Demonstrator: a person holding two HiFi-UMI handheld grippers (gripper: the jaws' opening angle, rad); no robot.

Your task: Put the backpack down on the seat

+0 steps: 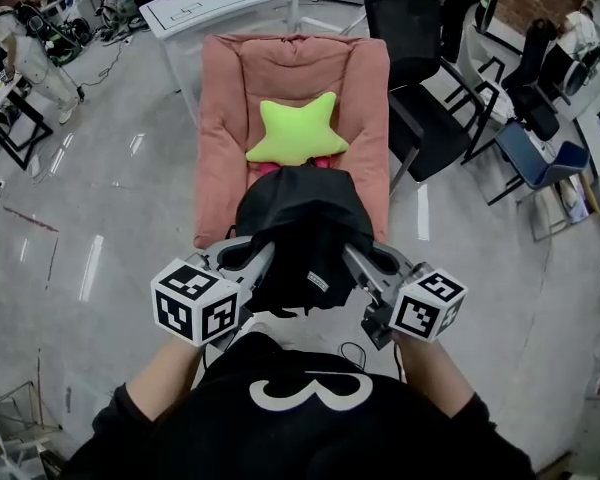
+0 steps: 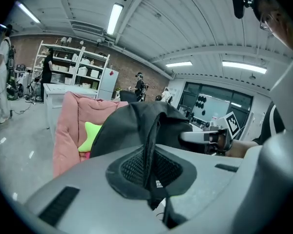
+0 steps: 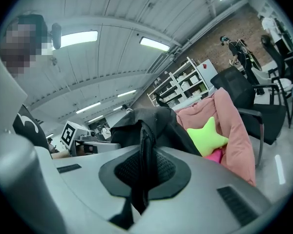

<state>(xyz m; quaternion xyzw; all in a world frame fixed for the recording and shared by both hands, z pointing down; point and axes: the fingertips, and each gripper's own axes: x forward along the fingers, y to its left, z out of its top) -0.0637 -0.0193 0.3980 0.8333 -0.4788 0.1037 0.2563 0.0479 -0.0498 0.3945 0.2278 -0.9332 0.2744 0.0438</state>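
Note:
A black backpack (image 1: 302, 230) hangs in the air between my two grippers, just in front of a pink cushioned seat (image 1: 228, 98). My left gripper (image 1: 263, 255) is shut on a black strap of the backpack (image 2: 147, 145) on its left side. My right gripper (image 1: 352, 260) is shut on another strap of the backpack (image 3: 144, 165) on its right side. A lime green star pillow (image 1: 294, 131) lies on the seat, with something pink under it. The bag's lower part hides the seat's front edge.
A white table (image 1: 225, 3) stands behind the seat. Black office chairs (image 1: 420, 78) stand to the right, with a blue chair (image 1: 540, 163) beyond them. People stand by shelves (image 2: 83, 65) at the back. The grey floor (image 1: 110, 218) spreads left of the seat.

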